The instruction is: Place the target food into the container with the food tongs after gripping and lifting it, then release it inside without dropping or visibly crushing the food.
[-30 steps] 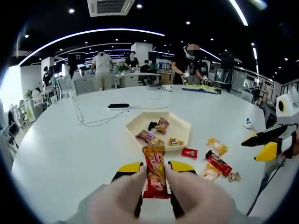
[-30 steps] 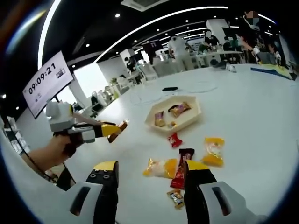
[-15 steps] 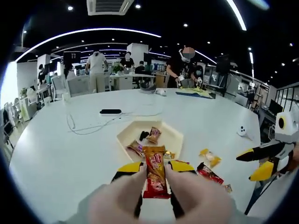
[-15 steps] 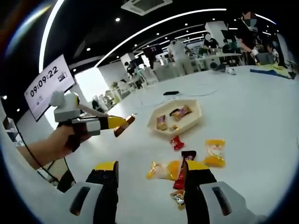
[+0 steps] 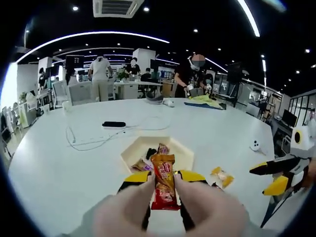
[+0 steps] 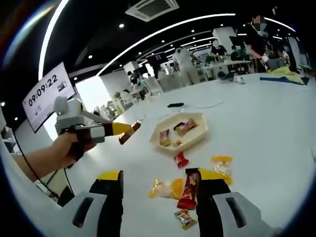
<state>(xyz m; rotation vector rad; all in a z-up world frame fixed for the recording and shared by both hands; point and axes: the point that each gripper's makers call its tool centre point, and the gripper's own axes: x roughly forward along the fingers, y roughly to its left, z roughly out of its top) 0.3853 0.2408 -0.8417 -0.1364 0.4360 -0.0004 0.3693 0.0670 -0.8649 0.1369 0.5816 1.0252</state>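
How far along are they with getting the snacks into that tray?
Partly done. A few wrapped snacks already lie in the cream hexagonal tray. In hand: the left gripper is shut on an orange-and-red snack bar, held in the air near the tray. Left: releasing that bar inside, plus the loose sweets on the white table, such as the dark red bar between the open right gripper's jaws.

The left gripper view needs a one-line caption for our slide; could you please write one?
Left gripper holds a wrapped snack bar above the cream hexagonal tray on the white table.
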